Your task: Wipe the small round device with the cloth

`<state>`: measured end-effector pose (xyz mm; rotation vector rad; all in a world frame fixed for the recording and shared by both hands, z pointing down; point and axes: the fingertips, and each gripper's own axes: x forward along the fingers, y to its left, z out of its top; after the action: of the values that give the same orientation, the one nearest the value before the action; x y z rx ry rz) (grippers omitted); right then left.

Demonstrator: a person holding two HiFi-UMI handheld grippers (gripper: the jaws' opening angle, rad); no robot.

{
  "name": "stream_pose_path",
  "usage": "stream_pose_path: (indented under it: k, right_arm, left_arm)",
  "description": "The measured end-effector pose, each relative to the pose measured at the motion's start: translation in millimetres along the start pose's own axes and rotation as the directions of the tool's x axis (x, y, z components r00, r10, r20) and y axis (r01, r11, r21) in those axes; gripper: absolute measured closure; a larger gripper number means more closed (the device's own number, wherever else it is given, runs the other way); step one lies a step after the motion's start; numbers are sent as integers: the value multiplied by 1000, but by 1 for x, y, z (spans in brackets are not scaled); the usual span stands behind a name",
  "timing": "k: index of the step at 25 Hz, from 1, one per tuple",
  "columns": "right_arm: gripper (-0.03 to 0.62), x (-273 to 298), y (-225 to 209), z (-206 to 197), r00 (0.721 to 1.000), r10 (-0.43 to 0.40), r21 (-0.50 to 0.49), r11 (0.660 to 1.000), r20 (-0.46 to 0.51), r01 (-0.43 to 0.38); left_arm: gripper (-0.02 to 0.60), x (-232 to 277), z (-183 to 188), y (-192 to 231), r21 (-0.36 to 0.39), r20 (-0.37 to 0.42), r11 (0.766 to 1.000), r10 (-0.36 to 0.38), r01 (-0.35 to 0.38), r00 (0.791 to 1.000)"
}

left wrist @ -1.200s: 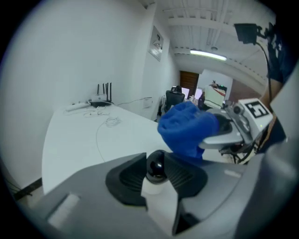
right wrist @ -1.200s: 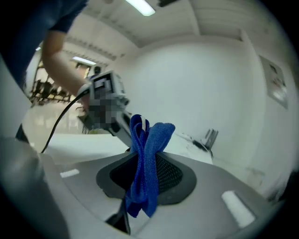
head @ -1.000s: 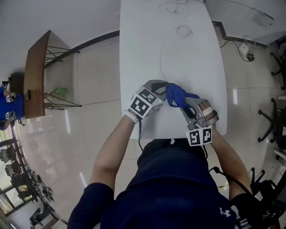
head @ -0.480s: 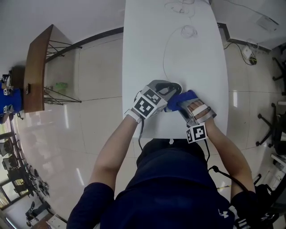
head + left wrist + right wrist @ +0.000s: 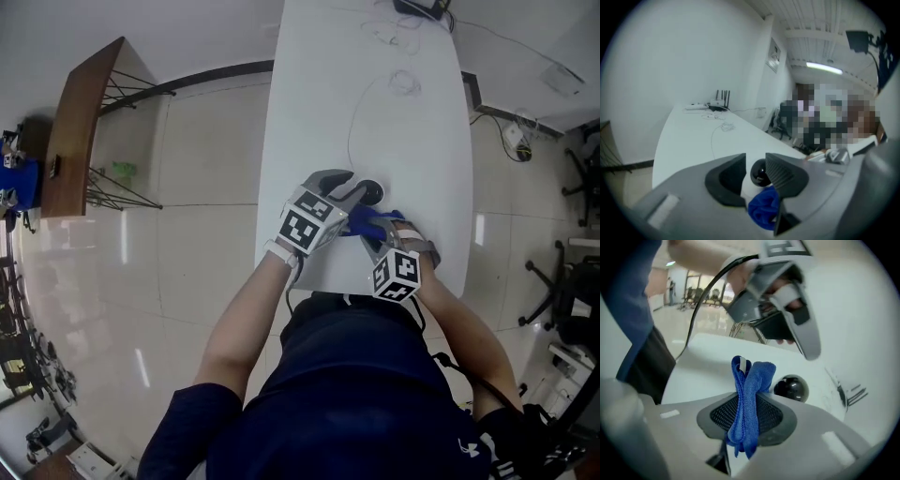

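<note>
The small round device (image 5: 370,193) rests on the white table (image 5: 412,141); its dark glossy dome (image 5: 791,388) is bare. My right gripper (image 5: 375,231) is shut on a folded blue cloth (image 5: 749,404), whose bunched end hangs just beside the device without covering it. My left gripper (image 5: 349,187) hovers over the device with its jaws apart; they have just been opening. In the left gripper view the device (image 5: 759,173) shows through the gap of the left gripper (image 5: 755,161), with no pad pressing on it and the cloth (image 5: 764,208) below.
A thin white cable (image 5: 352,122) runs from the device up the table to a coil and a black box (image 5: 422,7) at the far end. A wooden side table (image 5: 80,122) stands left on the tiled floor. Office chairs (image 5: 562,291) are at the right.
My right gripper has come down with the cloth, from raised between the grippers to low beside the device. The left gripper has stayed near the device, and its jaws stand wider.
</note>
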<state>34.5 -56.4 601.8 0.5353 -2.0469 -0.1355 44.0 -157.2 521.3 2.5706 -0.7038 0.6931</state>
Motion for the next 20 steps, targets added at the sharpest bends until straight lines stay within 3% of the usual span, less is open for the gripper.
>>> stream_pose_path:
  k: [2, 3, 4, 6, 9, 12, 14, 15, 17, 20]
  right_arm:
    - [485, -19, -10, 11, 992, 41, 213, 975, 118, -66]
    - [485, -28, -15, 14, 979, 56, 336, 934, 196, -120]
    - [485, -37, -20, 16, 958, 60, 457, 869, 282, -189]
    - [485, -54, -36, 24, 893, 29, 633, 695, 450, -342]
    - [484, -78, -57, 42, 776, -45, 697, 472, 630, -539]
    - [484, -92, -58, 58, 653, -57, 634, 319, 755, -705]
    - [482, -96, -55, 67, 580, -48, 572, 248, 814, -782]
    - [482, -97, -56, 70, 559, -49, 555, 226, 828, -801]
    - [482, -96, -59, 70, 552, -59, 551, 205, 832, -809]
    - [482, -94, -58, 72, 556, -58, 555, 198, 829, -808]
  left_arm:
    - [451, -28, 13, 0, -129, 110, 991, -4, 19, 994]
    - [451, -42, 13, 3, -188, 154, 982, 2, 28, 988]
    - [443, -54, 7, 8, -246, 185, 969, 11, 36, 983]
    - [428, -69, -15, 21, -382, 220, 922, 25, 63, 975]
    - [326, -75, -44, 18, -555, 291, 806, -46, 207, 956]
    - [247, -75, -38, -20, -566, 418, 707, -197, 424, 887]
    - [247, -76, -26, -40, -534, 485, 653, -283, 537, 827]
    - [252, -78, -20, -46, -521, 513, 628, -312, 578, 800]
    - [358, -82, -10, -52, -501, 549, 592, -346, 631, 761]
    - [368, -84, -5, -59, -484, 553, 582, -375, 653, 744]
